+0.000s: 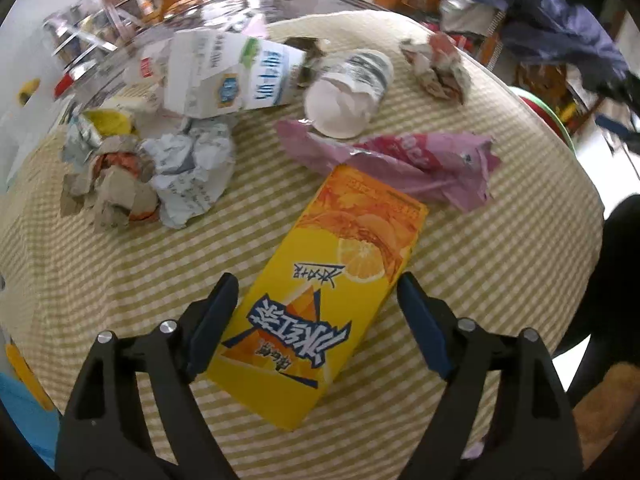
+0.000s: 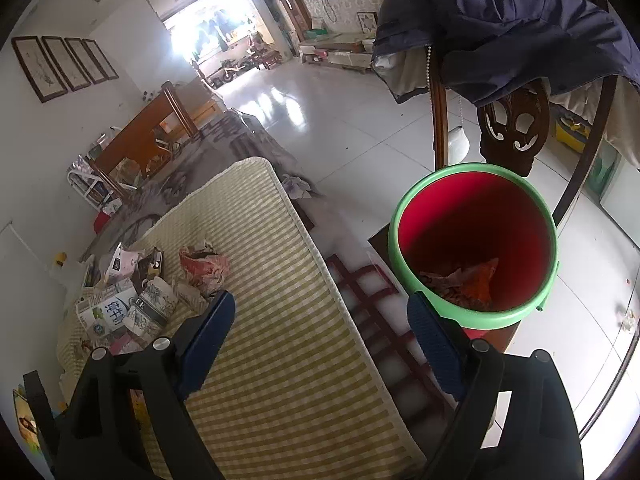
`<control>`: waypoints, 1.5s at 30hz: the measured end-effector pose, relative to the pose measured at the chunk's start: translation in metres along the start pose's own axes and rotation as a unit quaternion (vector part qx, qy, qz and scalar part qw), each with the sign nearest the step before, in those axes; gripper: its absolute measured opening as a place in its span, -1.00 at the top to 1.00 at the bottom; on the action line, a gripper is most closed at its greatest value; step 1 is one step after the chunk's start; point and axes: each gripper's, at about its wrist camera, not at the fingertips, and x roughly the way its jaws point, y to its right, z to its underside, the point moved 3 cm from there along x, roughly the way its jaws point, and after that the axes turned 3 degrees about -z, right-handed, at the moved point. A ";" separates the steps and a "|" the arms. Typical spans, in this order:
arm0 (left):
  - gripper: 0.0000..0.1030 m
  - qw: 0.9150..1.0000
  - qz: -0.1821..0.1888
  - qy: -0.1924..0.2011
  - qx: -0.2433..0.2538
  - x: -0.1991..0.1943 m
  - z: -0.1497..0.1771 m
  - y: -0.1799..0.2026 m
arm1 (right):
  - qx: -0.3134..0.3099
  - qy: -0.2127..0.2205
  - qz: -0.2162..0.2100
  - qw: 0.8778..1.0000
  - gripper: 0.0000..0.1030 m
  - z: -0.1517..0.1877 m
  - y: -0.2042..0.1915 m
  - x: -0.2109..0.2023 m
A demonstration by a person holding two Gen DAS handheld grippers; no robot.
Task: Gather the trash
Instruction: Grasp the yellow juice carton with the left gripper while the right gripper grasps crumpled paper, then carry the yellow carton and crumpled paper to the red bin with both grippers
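A yellow iced-tea carton (image 1: 304, 360) lies flat on the striped table mat (image 1: 120, 300). My left gripper (image 1: 317, 280) is open and straddles the carton's near half, a pad close to each long side. Beyond the carton lie a pink wrapper (image 1: 400, 156), a white paper cup (image 1: 344, 92), a white milk carton (image 1: 232, 76), crumpled white paper (image 1: 188, 172) and a crumpled red-and-white wrapper (image 1: 438, 66). My right gripper (image 2: 321, 297) is open and empty over the mat's right edge. Beside it stands a red bucket with a green rim (image 2: 394, 232), with some trash (image 2: 464, 280) at its bottom.
A wad of brown paper (image 1: 112, 188) sits at the left of the mat. Behind the bucket, a dark jacket (image 2: 500, 32) hangs over a carved wooden chair (image 2: 512, 128). The bucket's green rim (image 1: 548, 116) shows past the table's right edge. White tiled floor (image 2: 360, 128) lies beyond.
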 end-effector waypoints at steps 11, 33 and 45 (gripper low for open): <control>-0.28 0.993 -0.020 0.003 -0.118 -0.017 0.017 -0.018 | -0.032 -0.054 -0.001 0.998 -0.65 0.008 -0.031 0.036; -0.24 0.984 0.009 0.079 -0.162 -0.039 0.007 -0.029 | -0.023 -0.154 -0.040 0.987 -0.60 -0.011 -0.114 0.158; -0.24 0.981 0.005 0.086 -0.174 -0.042 0.006 -0.029 | -0.065 -0.116 -0.109 0.985 0.26 -0.004 -0.120 0.095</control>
